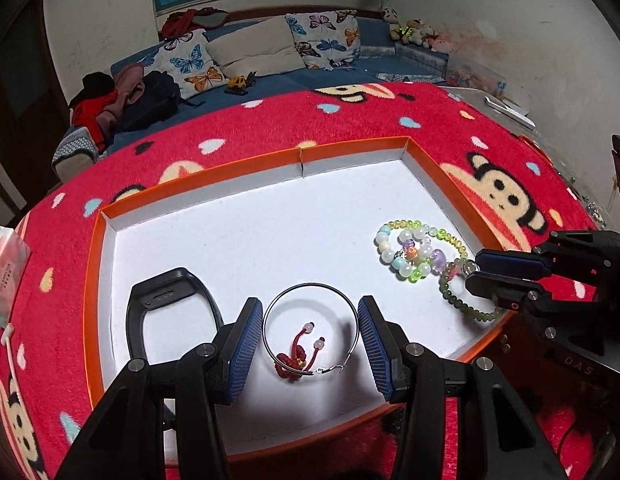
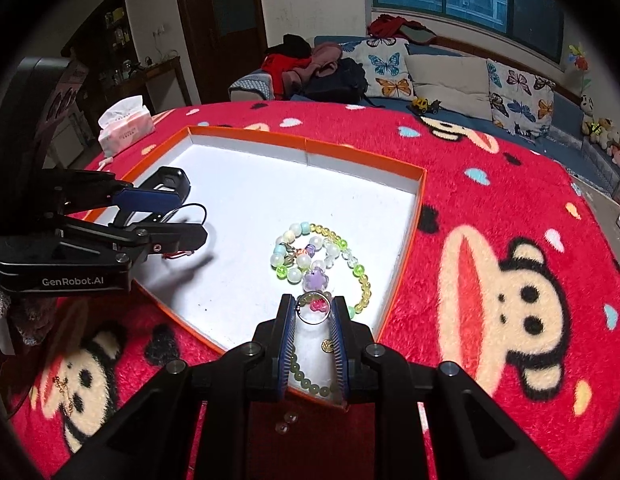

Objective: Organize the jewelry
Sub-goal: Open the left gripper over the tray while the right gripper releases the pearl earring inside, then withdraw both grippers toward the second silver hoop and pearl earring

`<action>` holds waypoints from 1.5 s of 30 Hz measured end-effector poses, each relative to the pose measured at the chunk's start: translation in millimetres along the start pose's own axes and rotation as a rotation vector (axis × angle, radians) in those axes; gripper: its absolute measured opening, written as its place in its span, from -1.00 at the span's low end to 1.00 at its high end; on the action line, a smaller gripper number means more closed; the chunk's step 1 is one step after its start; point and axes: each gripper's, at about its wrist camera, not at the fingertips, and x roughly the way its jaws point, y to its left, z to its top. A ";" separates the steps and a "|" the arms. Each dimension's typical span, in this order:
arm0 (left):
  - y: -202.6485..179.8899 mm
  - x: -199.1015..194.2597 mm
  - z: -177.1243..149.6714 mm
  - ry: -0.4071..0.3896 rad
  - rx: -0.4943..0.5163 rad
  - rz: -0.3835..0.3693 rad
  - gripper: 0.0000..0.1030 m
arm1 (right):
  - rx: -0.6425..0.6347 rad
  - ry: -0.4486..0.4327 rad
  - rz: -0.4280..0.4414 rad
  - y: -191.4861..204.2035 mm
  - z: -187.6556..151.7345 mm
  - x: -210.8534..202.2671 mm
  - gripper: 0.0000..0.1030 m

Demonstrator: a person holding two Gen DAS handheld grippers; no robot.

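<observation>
My left gripper (image 1: 309,301) is shut on a large silver hoop earring (image 1: 270,304), whose sides press against both blue pads, above the white floor of the orange tray (image 1: 350,152). A red knotted cord with two pale beads (image 1: 298,360) shows inside the hoop. A black wristband (image 1: 166,300) lies just left of it. My right gripper (image 2: 313,300) is shut on a small silver ring (image 2: 314,322) over the tray's near corner. Beyond it lie the coloured bead bracelets (image 2: 310,252), and under its fingers a green bead bracelet (image 2: 310,384) and a gold charm (image 2: 327,345).
The tray (image 2: 310,146) rests on a red monkey-print blanket (image 2: 510,200). A tissue pack (image 2: 126,126) stands beyond the tray's far left corner. Two clear beads (image 2: 286,422) lie on the blanket by the tray's near corner. A sofa with butterfly cushions (image 2: 390,68) is behind.
</observation>
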 end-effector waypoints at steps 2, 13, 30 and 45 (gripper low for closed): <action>-0.4 1.1 -0.1 0.002 0.000 0.001 0.02 | 0.001 0.000 0.004 0.6 -0.6 0.0 -0.59; -1.7 3.3 0.8 0.010 -0.004 0.010 0.05 | 0.002 0.005 -0.004 1.5 0.2 1.6 -0.59; -20.2 -38.0 -16.8 -0.024 0.014 0.008 0.05 | -0.002 -0.020 -0.003 7.4 -10.5 -28.7 -0.59; -84.2 -63.5 -72.7 0.017 0.104 -0.117 0.29 | 0.048 0.011 -0.022 -4.0 -43.2 -44.7 -0.58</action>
